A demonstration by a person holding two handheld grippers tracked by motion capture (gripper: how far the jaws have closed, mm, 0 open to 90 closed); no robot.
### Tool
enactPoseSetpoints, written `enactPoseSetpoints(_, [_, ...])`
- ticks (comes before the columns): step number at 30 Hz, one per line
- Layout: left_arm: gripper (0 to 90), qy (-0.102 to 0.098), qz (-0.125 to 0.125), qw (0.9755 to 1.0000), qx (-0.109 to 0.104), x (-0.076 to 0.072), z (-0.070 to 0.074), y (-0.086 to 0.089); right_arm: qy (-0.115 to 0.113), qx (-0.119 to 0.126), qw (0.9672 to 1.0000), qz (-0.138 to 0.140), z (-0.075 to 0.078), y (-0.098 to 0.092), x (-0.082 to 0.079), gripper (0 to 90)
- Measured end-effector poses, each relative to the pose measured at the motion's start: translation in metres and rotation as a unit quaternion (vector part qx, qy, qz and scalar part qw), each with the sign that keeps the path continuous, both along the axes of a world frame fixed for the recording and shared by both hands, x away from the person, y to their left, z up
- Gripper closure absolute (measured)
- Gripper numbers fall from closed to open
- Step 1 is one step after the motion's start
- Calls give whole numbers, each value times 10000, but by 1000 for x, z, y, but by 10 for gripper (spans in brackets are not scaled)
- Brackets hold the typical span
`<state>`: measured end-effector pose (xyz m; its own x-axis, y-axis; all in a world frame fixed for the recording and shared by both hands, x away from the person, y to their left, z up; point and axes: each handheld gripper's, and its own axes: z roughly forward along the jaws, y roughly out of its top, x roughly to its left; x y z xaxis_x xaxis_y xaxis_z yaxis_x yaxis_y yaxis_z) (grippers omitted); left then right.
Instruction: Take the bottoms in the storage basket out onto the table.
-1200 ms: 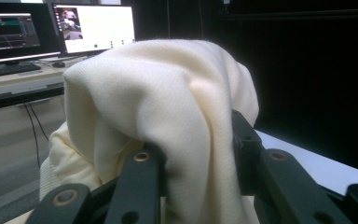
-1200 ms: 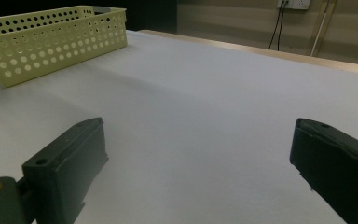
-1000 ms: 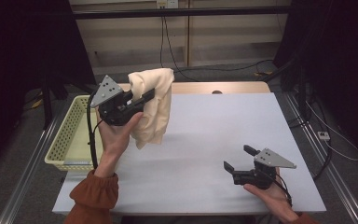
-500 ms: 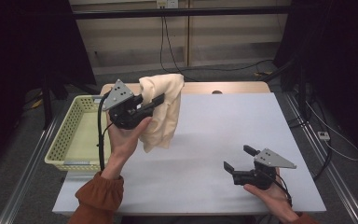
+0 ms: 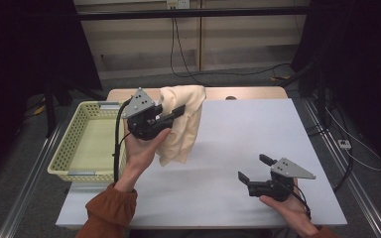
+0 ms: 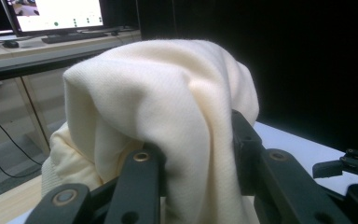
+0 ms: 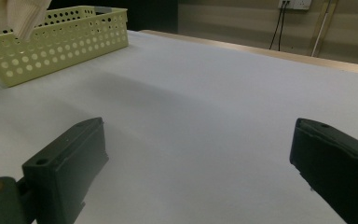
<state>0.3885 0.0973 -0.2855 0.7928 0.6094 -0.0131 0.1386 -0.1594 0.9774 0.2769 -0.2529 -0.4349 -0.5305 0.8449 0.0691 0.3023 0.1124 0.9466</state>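
Observation:
A cream knitted cloth [image 5: 184, 121] hangs in the air over the left part of the white table [image 5: 248, 124], bunched and draped over my left gripper [image 5: 174, 112]. That gripper is shut on the cloth; in the left gripper view the cloth [image 6: 168, 116] is pinched between the two black jaws and falls over them. My right gripper [image 5: 254, 168] rests low over the table near the front right, open, with nothing between its jaws. Its two fingers [image 7: 70, 163] stand wide apart over bare table.
A pale yellow perforated basket [image 5: 74, 144] stands at the table's left edge, seen also as the basket [image 7: 51, 42] in the right gripper view. A corner of the cloth [image 7: 23, 16] hangs near it. Cables run along the floor behind the table.
My left hand has carried the cloth to the right and slightly down, away from the basket and over the table. The right gripper has stayed where it was.

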Motion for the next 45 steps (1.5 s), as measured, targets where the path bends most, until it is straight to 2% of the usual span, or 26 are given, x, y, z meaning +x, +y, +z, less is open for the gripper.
enactPoseSetpoints(8, [697, 96, -54, 9999, 121, 3, -10, -10, -3, -3, 10000, 11, 0, 0, 0, 39])
enactPoseSetpoints(16, [698, 168, 1, 9994, 290, 7, -21, -18, 8, -8, 10000, 15, 0, 0, 0, 40])
enactPoseSetpoints(21, [697, 182, 29, 9991, 380, 10, -23, -18, 13, -16, 10000, 17, 0, 0, 0, 40])
enactPoseSetpoints(25, [697, 232, 113, 9990, 366, 13, -25, -14, 14, -13, 10000, 17, 0, 0, 0, 40])
enactPoseSetpoints(37, [697, 403, 347, 9975, 470, 28, -43, -8, 5, -11, 10000, 15, 0, 0, 0, 40])
enactPoseSetpoints(45, [696, 518, 342, 9963, 602, 33, -54, -12, 9, -13, 10000, 19, 0, 0, 0, 40])
